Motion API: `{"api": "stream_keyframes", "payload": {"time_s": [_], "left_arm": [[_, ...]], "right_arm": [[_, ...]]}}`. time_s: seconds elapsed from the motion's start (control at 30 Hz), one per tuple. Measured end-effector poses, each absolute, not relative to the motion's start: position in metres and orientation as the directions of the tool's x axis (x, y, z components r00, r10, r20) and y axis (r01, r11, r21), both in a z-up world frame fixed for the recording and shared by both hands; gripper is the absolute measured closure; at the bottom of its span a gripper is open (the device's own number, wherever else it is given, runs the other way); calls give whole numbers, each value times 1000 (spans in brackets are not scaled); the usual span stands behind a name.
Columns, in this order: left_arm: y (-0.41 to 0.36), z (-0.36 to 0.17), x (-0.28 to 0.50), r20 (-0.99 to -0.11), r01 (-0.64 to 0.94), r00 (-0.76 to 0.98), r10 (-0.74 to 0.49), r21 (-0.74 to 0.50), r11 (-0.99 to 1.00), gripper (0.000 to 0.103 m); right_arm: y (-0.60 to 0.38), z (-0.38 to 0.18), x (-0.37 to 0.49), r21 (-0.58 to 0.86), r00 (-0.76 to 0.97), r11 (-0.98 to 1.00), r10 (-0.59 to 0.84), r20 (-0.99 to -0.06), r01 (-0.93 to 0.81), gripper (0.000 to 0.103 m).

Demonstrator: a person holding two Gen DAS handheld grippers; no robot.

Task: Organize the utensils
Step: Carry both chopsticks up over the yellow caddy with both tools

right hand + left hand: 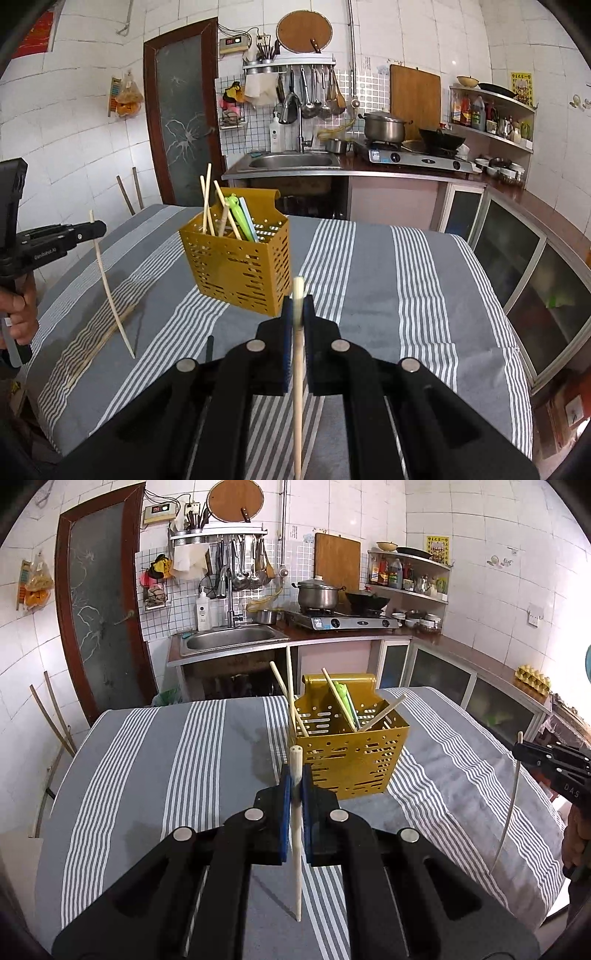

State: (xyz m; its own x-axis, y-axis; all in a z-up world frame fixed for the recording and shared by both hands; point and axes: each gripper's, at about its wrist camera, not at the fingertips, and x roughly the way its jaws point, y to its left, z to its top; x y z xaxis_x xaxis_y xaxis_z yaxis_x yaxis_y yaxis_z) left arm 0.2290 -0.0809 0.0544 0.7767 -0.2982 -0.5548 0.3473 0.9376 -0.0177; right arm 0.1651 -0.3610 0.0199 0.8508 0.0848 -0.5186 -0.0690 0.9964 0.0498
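Left gripper [294, 775]: fingers closed on a pale chopstick [296, 834], held near upright above the bench [147, 760].
Right gripper [298, 306]: fingers clamped on a second chopstick [298, 387], also near upright.
Utensil holder [347, 768]: yellow, perforated, standing on the striped cloth, with several chopsticks [291, 698] and a green utensil [341, 694] leaning inside.
Spare chopsticks [99, 343]: lying flat on the cloth beside the left gripper.

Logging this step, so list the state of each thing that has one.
Left tool: shut on a chopstick, held upright.
Right tool: shut on a second chopstick.
Yellow holder: upright on the striped cloth, holding chopsticks.
Pot: lidded, on the stove.
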Motion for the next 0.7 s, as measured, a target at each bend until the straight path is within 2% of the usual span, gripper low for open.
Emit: {"api": "stream_keyframes", "payload": {"time_s": [0.7], "left_arm": [[-82,90,225,-489,354,815,-311,-3,935,99]], "right_arm": [[-353,68,166,33,906,996,86,-416,-79,97]]}}
